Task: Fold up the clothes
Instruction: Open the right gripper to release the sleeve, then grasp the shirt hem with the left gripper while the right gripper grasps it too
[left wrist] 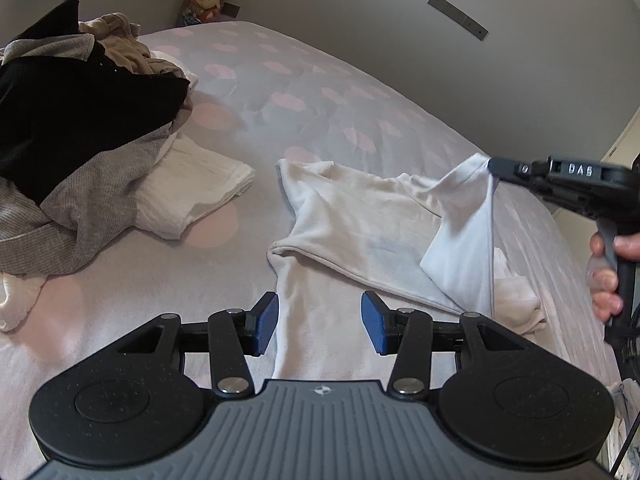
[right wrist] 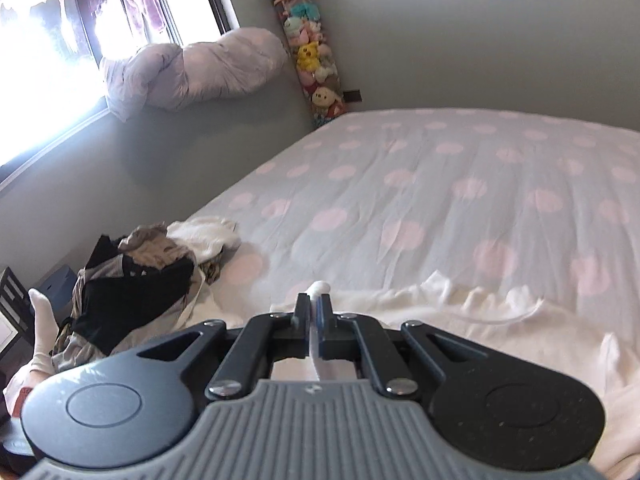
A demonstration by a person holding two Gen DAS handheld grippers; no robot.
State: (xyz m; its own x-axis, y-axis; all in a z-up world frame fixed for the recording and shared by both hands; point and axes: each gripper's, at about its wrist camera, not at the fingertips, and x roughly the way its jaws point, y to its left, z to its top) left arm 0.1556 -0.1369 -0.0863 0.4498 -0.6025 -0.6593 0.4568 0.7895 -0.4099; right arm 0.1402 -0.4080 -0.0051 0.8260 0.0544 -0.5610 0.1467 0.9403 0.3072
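while one white shirt (left wrist: 360, 224) lies spread on the bed (left wrist: 280, 92), partly folded over itself, my right gripper (right wrist: 316, 304) has a corner of it pinched, with the fingers closed tight on the white cloth so a small tuft pokes out past the tips. from my left wrist view that corner stands lifted off the sheet at the shirt's right side, and my right hand (left wrist: 608, 272) is wrapped around the black handle. my left gripper (left wrist: 319, 322) hangs just over the near part of the shirt with its two blue pads (left wrist: 266, 322) spread wide apart, holding nothing; a strip of the shirt runs down between them.

beyond the shirt, on its left, one folded white cloth (left wrist: 196, 188) lies flat on the bed, its far edge tucked under one loose pile of clothes (left wrist: 80, 128) in black, grey and beige. i cannot count the garments in that heap. the bed cover is pale with pink dots. in the far corner one tall clear tube (right wrist: 312, 52) leans against the wall, packed with soft toys, and one panda sits on top of it.
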